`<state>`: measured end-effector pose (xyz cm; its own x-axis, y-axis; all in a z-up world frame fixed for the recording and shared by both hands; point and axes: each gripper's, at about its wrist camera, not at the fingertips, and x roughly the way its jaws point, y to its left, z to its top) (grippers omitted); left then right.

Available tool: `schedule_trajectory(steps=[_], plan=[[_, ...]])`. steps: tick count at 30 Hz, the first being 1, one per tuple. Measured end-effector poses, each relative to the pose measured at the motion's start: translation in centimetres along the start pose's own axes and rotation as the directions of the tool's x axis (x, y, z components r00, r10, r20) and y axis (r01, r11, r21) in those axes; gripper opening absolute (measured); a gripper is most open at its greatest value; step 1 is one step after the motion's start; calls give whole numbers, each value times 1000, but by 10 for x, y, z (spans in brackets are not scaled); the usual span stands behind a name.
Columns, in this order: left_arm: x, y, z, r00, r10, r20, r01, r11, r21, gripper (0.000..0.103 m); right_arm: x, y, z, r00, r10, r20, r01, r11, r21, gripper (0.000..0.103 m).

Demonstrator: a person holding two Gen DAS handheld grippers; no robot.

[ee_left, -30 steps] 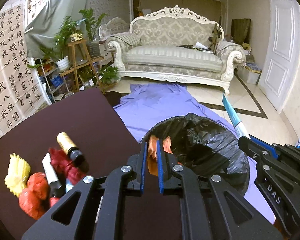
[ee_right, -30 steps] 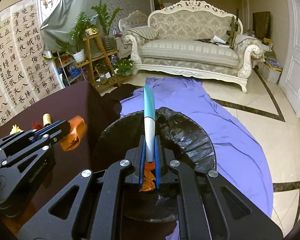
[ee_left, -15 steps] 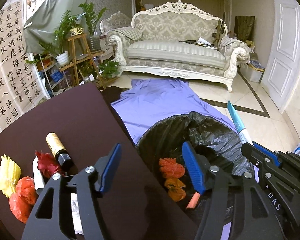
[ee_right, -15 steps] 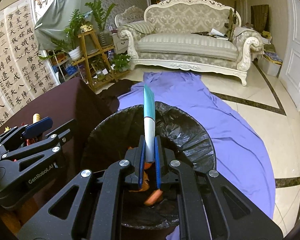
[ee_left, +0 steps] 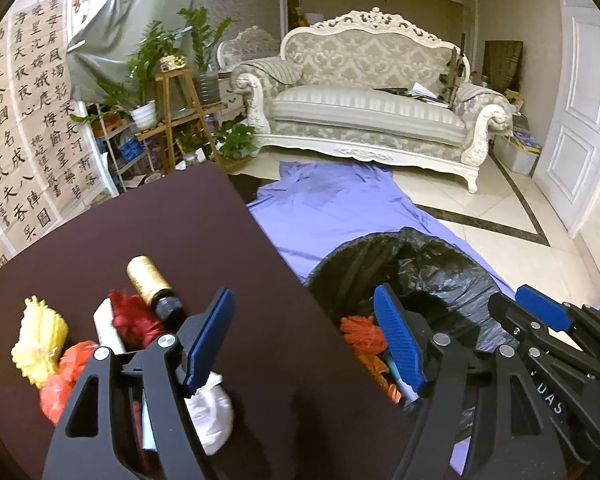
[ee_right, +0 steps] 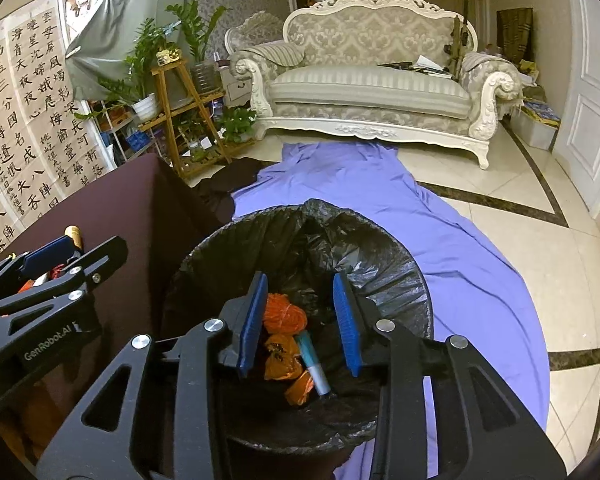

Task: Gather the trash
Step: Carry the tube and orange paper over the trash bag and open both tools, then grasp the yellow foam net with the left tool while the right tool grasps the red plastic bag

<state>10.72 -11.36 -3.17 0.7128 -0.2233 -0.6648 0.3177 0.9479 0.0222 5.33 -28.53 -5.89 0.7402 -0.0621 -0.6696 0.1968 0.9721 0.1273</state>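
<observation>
The right gripper (ee_right: 300,320) is hanging over the bin (ee_right: 412,280), its fingers spread wide with nothing between them. Down in the black bin liner a blue-and-white tube (ee_right: 312,360) is lying among crumpled orange bags (ee_right: 284,314), slanted with its white end nearest the camera.

The left gripper (ee_left: 304,340) is also standing wide and holding nothing, straddling the edge of the dark bench (ee_left: 160,232): its left finger is sitting over the bench, its right finger over the bin (ee_left: 440,272). In the left wrist view the orange bags (ee_left: 362,330) and the tube (ee_left: 398,380) are showing just behind that right finger.

On the bench, trash is lying in a loose cluster near the left finger: a yellow wad (ee_left: 40,340), an orange bag (ee_left: 56,388), a red wad (ee_left: 130,316), a white stick (ee_left: 108,326), a dark bottle with a gold cap (ee_left: 152,284) lying on its side, and a white bundle (ee_left: 212,412) partly hidden behind the finger.

The bin is standing on a purple sheet (ee_right: 380,200) spread over the tiled floor (ee_right: 572,264), just beside the bench.
</observation>
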Motion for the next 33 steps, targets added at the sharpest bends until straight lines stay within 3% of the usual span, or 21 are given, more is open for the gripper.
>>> schedule_trajectory(steps=[12, 23, 32, 33], plan=[[-38, 66, -13, 992, 122, 19, -120, 989, -83, 71, -19, 56, 1, 996, 82, 19, -81, 994, -78, 39], [-57, 164, -35, 960, 279, -31, -279, 935, -221, 71, -26, 131, -1, 982, 191, 4, -187, 964, -189, 40], [-25, 190, -44, 967, 225, -119, -246, 945, -216, 70, -23, 174, -5, 975, 221, -26, -221, 942, -252, 41], [-23, 190, -45, 969, 214, -122, -237, 948, -213, 66, -22, 177, -6, 975, 222, -29, -222, 941, -256, 41]])
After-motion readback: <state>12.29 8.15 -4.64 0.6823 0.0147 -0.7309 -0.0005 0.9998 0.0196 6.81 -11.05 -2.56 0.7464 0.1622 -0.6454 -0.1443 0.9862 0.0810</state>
